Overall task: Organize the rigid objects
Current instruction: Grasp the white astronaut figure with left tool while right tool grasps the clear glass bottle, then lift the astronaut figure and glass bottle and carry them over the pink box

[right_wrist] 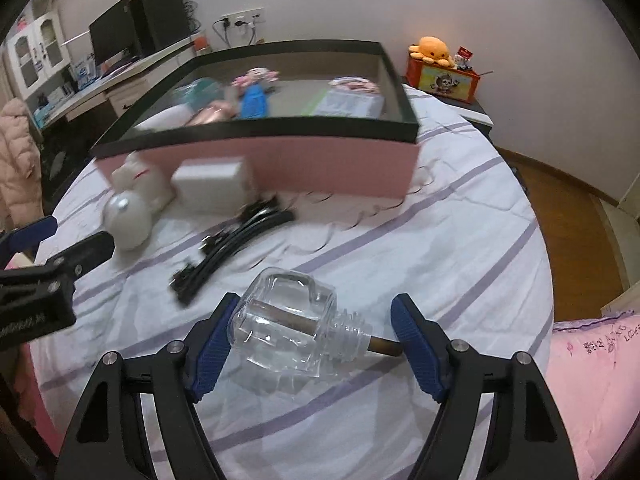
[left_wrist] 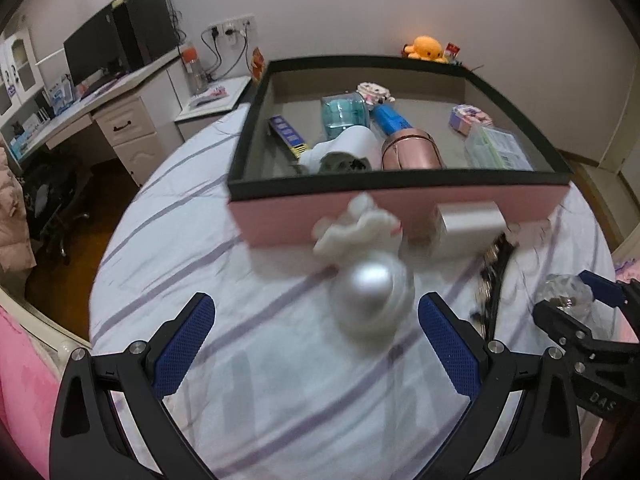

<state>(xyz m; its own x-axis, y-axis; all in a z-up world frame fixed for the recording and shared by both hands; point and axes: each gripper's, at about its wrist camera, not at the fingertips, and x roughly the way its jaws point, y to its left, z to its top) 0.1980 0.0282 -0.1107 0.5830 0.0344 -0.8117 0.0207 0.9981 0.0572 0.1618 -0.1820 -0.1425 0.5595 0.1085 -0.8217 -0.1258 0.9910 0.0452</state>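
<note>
A silver-white domed object (left_wrist: 372, 300) lies on the striped bedsheet just ahead of my left gripper (left_wrist: 316, 306), which is open and straddles its near end without touching it. A clear glass bottle (right_wrist: 288, 332) with a cork lies on its side between the fingers of my right gripper (right_wrist: 316, 306). The left pad rests at the bottle's body, the right pad stands just off the cork, so this gripper is open. The pink box (left_wrist: 400, 204) with a black rim holds several items. In front of it sit a white figurine (left_wrist: 356, 224), a white block (left_wrist: 472, 220) and black cables (right_wrist: 232, 240).
The bed ends in a wooden floor (right_wrist: 568, 216) on the right and a desk with a monitor (left_wrist: 92, 52) on the left. An orange plush (right_wrist: 434, 50) sits on a tin by the wall. A pink pillow (right_wrist: 592, 380) lies at the near right.
</note>
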